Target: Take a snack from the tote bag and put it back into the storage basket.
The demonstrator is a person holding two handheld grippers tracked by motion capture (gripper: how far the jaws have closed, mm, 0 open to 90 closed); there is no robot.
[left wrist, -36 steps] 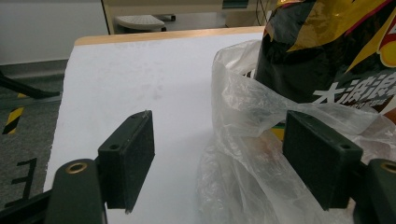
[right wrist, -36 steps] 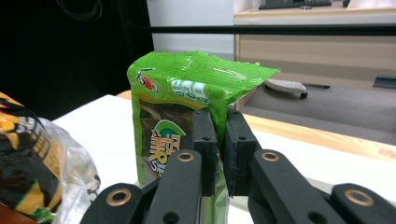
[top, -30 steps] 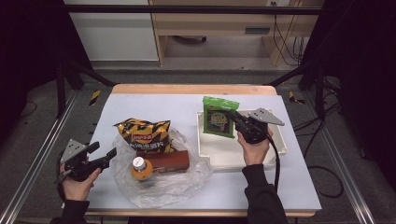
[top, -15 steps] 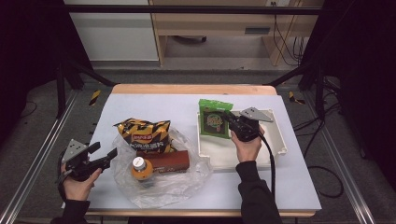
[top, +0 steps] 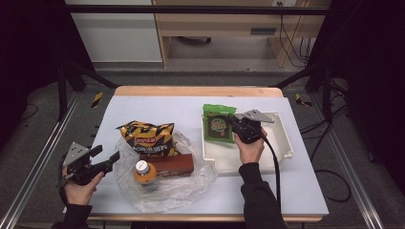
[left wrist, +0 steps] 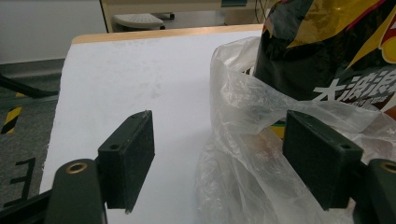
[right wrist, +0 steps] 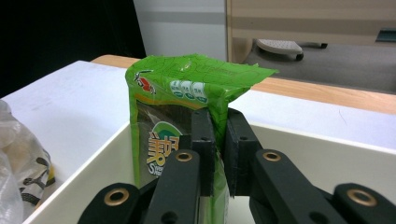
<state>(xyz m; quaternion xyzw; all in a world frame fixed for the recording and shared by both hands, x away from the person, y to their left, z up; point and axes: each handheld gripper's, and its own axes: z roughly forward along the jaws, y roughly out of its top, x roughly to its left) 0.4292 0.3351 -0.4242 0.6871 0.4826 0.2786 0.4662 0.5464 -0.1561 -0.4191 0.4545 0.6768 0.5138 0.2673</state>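
Observation:
My right gripper (top: pixel 232 123) is shut on a green snack packet (top: pixel 217 125), which stands upright at the left end of the white tray (top: pixel 282 138). In the right gripper view the jaws pinch the green snack packet's (right wrist: pixel 187 93) right edge, just inside the tray wall (right wrist: pixel 303 137). My left gripper (top: pixel 107 155) is open at the table's left side, its jaws level and pointing at a clear plastic bag (top: pixel 191 183). In the left gripper view a fold of the bag (left wrist: pixel 243 140) lies between the wide-apart jaws, and the pads do not press on it.
On the bag lie a black and yellow chips bag (top: pixel 148 138), a bottle with an orange collar (top: pixel 142 171) and a brown box (top: pixel 172 166). The chips bag (left wrist: pixel 327 46) rises right behind the plastic. Bare white table stretches behind the left gripper.
My right gripper has carried the green packet left and a little down, to the tray's left end. The left gripper has stayed put.

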